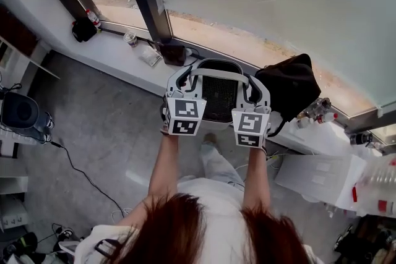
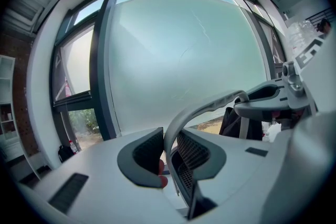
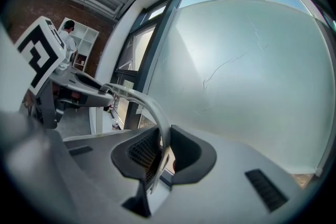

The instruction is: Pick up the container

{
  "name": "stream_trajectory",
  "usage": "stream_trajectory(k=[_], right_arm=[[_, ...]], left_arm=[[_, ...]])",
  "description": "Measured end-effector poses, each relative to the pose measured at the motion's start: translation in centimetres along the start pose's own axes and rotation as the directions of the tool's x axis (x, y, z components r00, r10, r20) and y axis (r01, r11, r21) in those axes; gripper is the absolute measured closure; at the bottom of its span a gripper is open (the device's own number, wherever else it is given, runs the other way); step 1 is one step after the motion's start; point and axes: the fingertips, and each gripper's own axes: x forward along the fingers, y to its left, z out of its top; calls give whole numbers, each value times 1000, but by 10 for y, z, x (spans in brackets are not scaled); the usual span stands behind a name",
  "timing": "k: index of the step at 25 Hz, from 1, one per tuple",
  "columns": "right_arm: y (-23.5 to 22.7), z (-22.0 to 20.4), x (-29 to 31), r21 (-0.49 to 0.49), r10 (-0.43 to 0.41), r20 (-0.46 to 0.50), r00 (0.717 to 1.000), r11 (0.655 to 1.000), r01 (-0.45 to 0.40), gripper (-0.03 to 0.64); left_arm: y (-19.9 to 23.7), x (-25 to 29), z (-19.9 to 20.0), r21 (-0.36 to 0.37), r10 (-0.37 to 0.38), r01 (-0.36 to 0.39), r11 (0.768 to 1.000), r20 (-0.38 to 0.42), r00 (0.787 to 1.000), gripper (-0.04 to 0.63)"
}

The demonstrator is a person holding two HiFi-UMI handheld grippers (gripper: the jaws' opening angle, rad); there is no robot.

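Black mesh container (image 1: 221,96) with a pale grey rim.

Head view: the container sits at the near edge of the window ledge (image 1: 124,59), just left of a black bag (image 1: 291,86). Whether it rests on the ledge or hangs clear cannot be told. Its long axis runs along the ledge, left to right. The left gripper (image 1: 184,78) is on one end and the right gripper (image 1: 252,88) on the other, both equally near.

Left gripper view: jaws narrow, clamped on the rim (image 2: 210,105), with mesh against the right-hand pad. The rim arcs away rightward to the other gripper.

Right gripper view: jaws narrow, pinching the rim (image 3: 142,99), which arcs leftward.

Judgement: a level lift needs both ends to rise together, straight up from the ledge.
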Motion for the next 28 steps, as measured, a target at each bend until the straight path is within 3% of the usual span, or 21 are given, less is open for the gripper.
stream_trajectory(k=[28], right_arm=[[14,48,-141,-21,-52,154,987,998,56,545]], left_arm=[[-41,-141,42,48,10,-16,999,118,993,511]])
